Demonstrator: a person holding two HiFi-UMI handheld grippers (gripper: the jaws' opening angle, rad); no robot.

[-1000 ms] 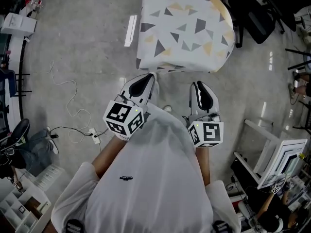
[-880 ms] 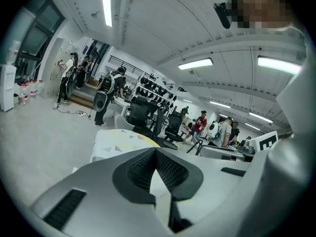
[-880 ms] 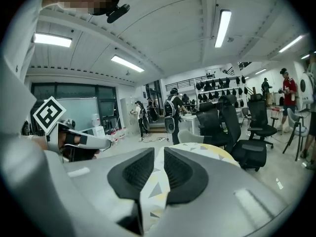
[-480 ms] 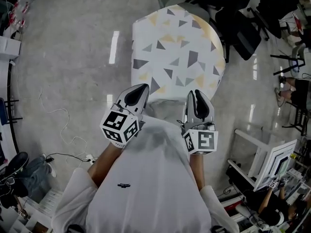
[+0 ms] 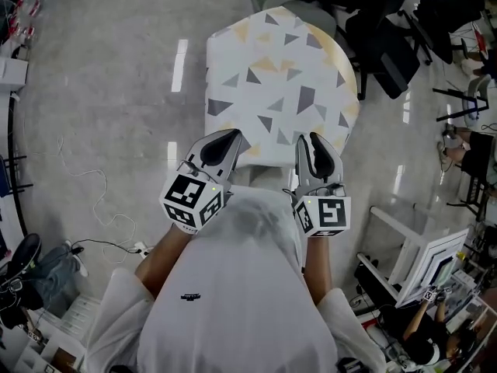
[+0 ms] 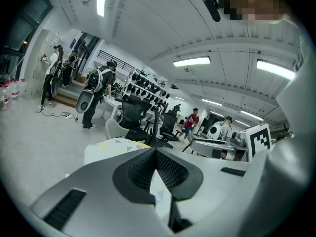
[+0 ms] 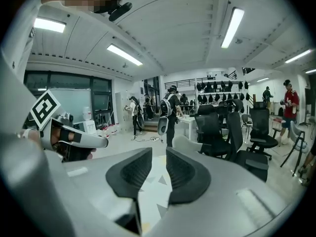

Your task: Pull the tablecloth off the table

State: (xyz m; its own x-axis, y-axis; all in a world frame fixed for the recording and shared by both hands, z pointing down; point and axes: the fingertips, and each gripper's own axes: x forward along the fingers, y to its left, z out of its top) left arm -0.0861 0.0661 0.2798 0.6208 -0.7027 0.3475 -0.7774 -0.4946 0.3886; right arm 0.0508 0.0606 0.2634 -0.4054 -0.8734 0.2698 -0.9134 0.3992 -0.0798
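Observation:
A white tablecloth (image 5: 279, 84) printed with grey and yellow triangles covers a small table and hangs over its sides. Both grippers are held side by side at the table's near edge. My left gripper (image 5: 237, 137) is shut, tips touching, with nothing between them; in the left gripper view the left gripper (image 6: 155, 151) points at the tablecloth (image 6: 111, 144) just beyond. My right gripper (image 5: 307, 138) has its jaws opening, a narrow gap showing in the right gripper view (image 7: 159, 154), with nothing in it and the tablecloth (image 7: 158, 181) seen below.
Black office chairs (image 5: 388, 37) crowd the table's far right side. A cable with a power strip (image 5: 116, 247) lies on the floor at left. White furniture (image 5: 419, 263) stands at right. People (image 6: 98, 93) stand by desks in the background.
The table has come closer: both grippers went from short of it to its near edge. The right gripper's jaws have parted a little. The left stays shut.

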